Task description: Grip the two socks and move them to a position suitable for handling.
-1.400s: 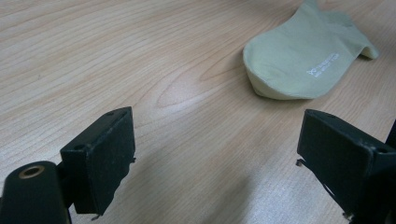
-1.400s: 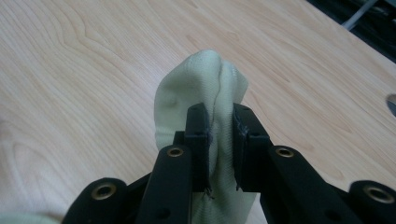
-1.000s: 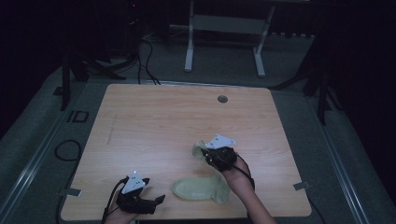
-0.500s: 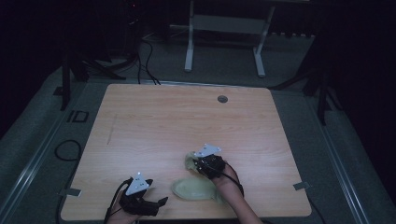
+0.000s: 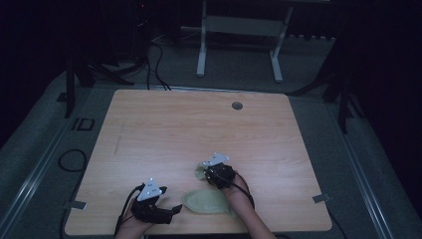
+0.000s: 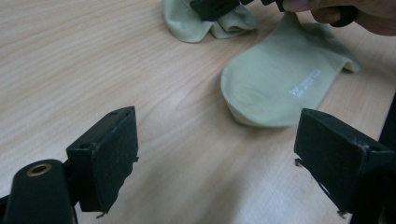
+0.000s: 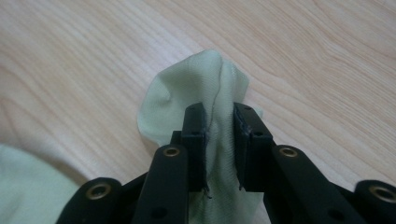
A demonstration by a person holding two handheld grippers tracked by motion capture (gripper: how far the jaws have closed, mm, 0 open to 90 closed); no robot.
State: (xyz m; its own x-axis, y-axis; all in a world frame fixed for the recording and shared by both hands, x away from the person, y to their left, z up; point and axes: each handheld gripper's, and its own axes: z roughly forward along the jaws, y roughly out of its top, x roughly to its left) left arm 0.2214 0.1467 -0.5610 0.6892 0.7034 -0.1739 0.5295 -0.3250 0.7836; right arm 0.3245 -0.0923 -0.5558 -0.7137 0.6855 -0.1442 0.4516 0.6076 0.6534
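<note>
At the near edge of the tabletop (image 5: 164, 124), my left hand-held gripper (image 5: 171, 211) rests low over the wood with its jaws standing wide apart and nothing between them. Just beyond it, in the left gripper view, a pale green sock (image 6: 280, 84) lies flat on the wood, its rounded toe toward me and a line of small white print on its side; bare wood separates it from my jaws.

My right forearm reaches in over the cuff end of that flat sock, as the high view shows, partly covering it. A little farther on, my right hand-held gripper (image 5: 209, 172) points down at the second sock (image 7: 201, 93), which sits bunched on the wood just past the first. In the right gripper view the fabric rises in a fold between the two black pads, which press on it from both sides; the jaws have just been opening slightly, yet the cloth remains pinched between them. A corner of the flat sock shows at the lower left of that view.

Beyond both socks the wood runs unobstructed to a round cable port (image 5: 237, 105) near the far edge. Past the tabletop, a white metal stand (image 5: 239, 45) and black cables (image 5: 154, 55) lie on the grey floor in the dark.
</note>
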